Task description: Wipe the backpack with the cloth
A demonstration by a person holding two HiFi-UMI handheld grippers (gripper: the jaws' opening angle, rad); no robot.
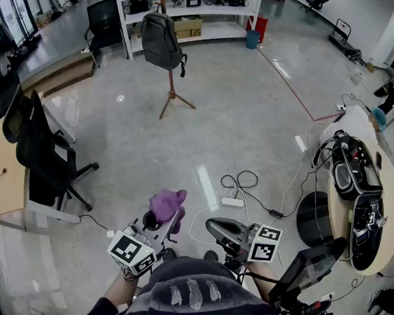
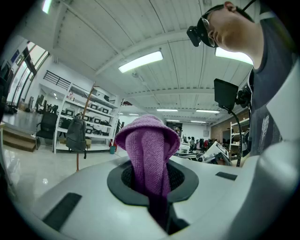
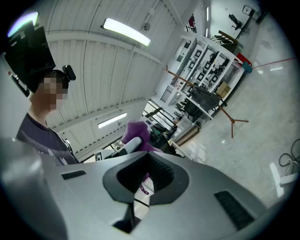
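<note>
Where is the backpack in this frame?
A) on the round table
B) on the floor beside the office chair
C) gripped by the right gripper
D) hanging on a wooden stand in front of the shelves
D: the grey backpack hangs on the wooden stand by the shelves, far from the left gripper holding the purple cloth.

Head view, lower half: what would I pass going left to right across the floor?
Black office chair → purple cloth → white power strip → round table loaded with equipment.
</note>
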